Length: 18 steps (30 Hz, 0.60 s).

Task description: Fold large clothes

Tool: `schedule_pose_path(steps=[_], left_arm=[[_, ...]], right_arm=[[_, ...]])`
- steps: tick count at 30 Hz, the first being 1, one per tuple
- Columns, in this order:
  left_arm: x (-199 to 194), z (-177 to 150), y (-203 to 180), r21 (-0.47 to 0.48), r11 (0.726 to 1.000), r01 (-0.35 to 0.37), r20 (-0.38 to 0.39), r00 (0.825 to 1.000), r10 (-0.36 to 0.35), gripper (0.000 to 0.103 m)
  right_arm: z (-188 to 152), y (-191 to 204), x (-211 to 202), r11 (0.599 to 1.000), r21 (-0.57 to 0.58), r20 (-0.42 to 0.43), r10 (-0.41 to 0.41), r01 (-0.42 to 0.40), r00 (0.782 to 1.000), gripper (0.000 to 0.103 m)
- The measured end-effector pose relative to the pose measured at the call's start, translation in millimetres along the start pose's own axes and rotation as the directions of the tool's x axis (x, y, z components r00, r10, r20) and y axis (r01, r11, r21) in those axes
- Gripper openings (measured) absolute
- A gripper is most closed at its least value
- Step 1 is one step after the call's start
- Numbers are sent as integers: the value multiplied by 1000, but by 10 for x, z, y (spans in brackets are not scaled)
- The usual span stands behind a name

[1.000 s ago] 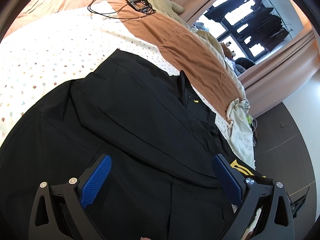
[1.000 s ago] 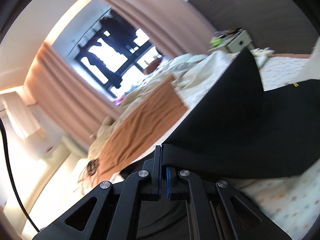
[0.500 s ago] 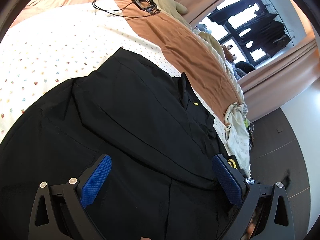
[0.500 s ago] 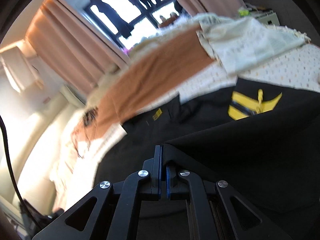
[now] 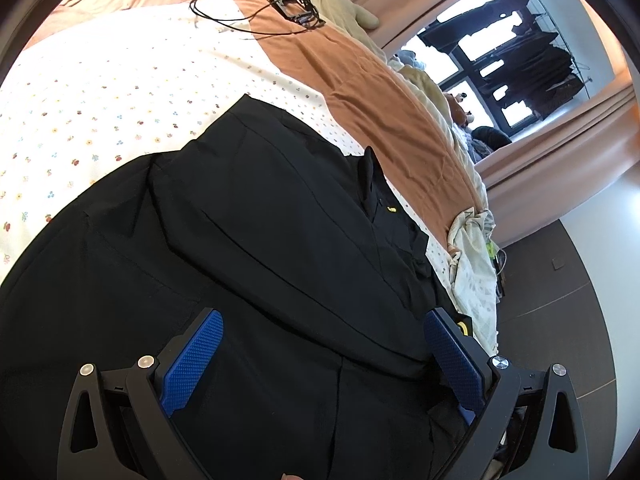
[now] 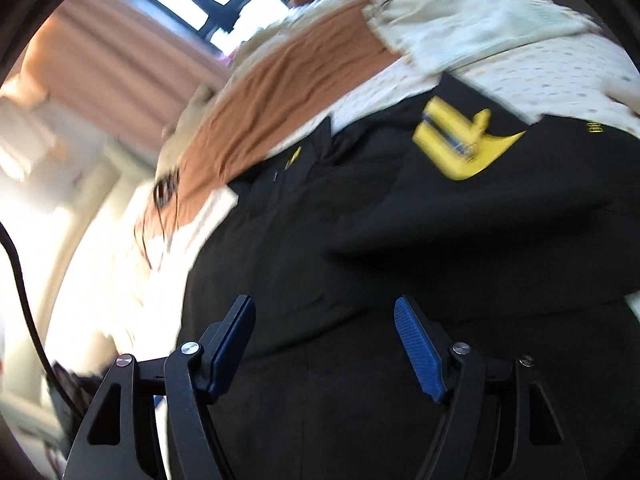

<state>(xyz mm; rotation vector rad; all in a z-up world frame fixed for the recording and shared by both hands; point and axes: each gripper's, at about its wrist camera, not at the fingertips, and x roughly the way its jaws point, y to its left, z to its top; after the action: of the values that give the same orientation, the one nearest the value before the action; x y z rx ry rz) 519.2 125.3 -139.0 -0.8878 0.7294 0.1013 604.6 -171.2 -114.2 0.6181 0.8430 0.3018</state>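
Left gripper [image 5: 320, 344] is spread wide, grasping nothing; I see both blue pads [image 5: 192, 360] apart over the black garment [image 5: 260, 240], which lies flat just ahead of and under the fingers, one panel folded over across its middle. Beyond it sits the floral bedsheet [image 5: 100, 92], then an orange blanket [image 5: 380, 108] further ahead to the right. A black cable coil [image 5: 248, 4] lies far ahead on the blanket. Crumpled pale cloth [image 5: 472, 256] bunches at the bed edge, right of the gripper. Window [image 5: 500, 52] far ahead right.

Right gripper [image 6: 324, 344] is also released, fingers apart with nothing between them, hovering over the same black garment [image 6: 360, 260]. View is blurred. Yellow logo [image 6: 456, 140] shows on the fabric ahead and to the right. Orange blanket [image 6: 288, 92] ahead left, pale cloth [image 6: 472, 28] far ahead right, floral sheet [image 6: 560, 76] past the garment's right edge. Nothing blocks either gripper's path to the fabric.
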Motion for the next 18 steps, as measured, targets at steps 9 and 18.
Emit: schedule_pose_path(steps=[9,18], left_arm=[[1,14,42,-11,1000,-19,1,1000,19,101],[-27,48,126,-46,999,-23,11,1000,23,101]], right_arm=[[83,-474,-8,984,155,55,-92,83,994,73],[265,-777,76,957,267,147,-153,110,977,67]])
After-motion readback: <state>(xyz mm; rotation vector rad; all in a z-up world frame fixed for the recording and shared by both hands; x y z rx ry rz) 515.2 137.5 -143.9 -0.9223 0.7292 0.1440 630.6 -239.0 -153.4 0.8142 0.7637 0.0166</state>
